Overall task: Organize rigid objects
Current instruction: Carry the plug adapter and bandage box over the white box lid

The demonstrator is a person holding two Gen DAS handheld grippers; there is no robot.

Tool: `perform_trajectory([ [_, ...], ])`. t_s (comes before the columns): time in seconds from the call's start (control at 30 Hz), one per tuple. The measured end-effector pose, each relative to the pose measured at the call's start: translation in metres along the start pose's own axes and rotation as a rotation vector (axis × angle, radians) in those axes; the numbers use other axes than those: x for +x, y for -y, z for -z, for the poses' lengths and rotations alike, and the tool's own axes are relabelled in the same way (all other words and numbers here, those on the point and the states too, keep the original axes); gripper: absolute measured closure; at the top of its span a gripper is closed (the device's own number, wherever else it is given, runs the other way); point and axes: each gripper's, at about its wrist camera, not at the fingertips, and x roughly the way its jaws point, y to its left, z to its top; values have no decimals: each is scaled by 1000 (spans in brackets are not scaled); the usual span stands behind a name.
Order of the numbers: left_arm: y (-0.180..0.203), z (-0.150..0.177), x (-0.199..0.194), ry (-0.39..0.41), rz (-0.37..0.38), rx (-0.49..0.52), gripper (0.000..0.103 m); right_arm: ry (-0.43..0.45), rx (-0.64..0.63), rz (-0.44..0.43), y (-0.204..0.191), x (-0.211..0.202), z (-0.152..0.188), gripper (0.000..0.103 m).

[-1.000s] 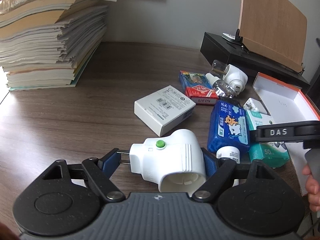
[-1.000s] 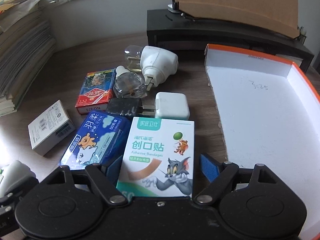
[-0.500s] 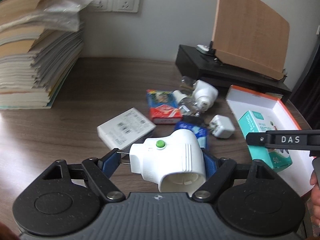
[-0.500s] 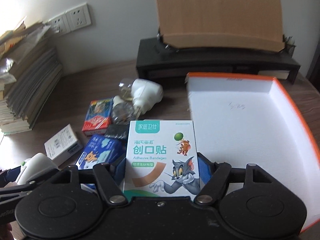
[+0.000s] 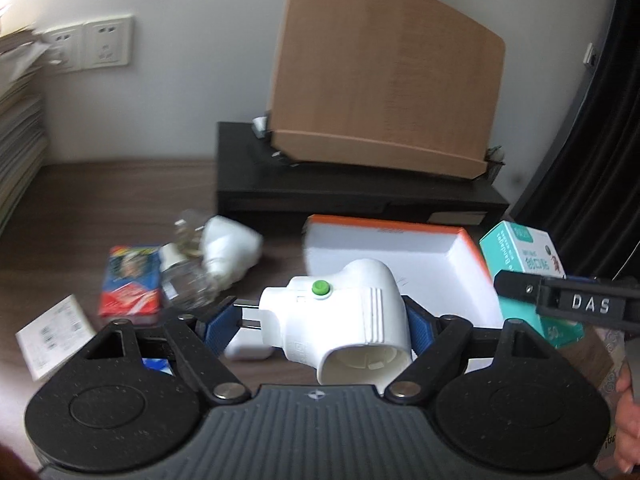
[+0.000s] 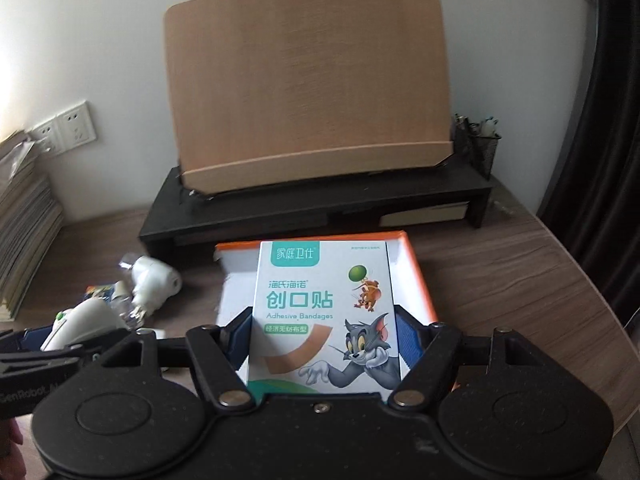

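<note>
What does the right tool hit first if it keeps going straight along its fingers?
Probably the white shallow box with orange rim, which lies directly ahead beneath the held teal adhesive bandage box. The right tool looks raised above the box, so it might pass over toward the black desk riser; depth is unclear.

From my left camera the small box (image 5: 50, 334) is blurred, its label unreadable; the bandage box (image 6: 324, 312) hides most of the orange-rimmed tray (image 6: 416, 280).

orange-rimmed tray (image 6: 416, 276) mid-frame with bare white floor, black riser (image 6: 320, 204) and wooden board (image 6: 308, 88) walling it off behind, clutter of small items (image 5: 192, 272) lower left, bare tabletop (image 6: 520, 280) at right
</note>
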Motion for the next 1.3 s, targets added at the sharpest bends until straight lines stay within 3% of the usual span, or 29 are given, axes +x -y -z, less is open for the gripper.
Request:
perform_trajectory([
  [0.2, 41, -10, 33, 4, -13, 17, 18, -15, 20, -22, 36, 21, -10, 19],
  [0.4, 58, -14, 53, -7, -54, 13, 18, -25, 13, -52, 53, 39, -17, 19],
  [0.8, 68, -20, 72, -26, -105, -5, 18, -57, -1, -87, 59, 77, -31, 19],
  [1.3, 64, -18, 87, -57, -112, -21, 18, -89, -12, -84, 55, 101, -32, 19],
])
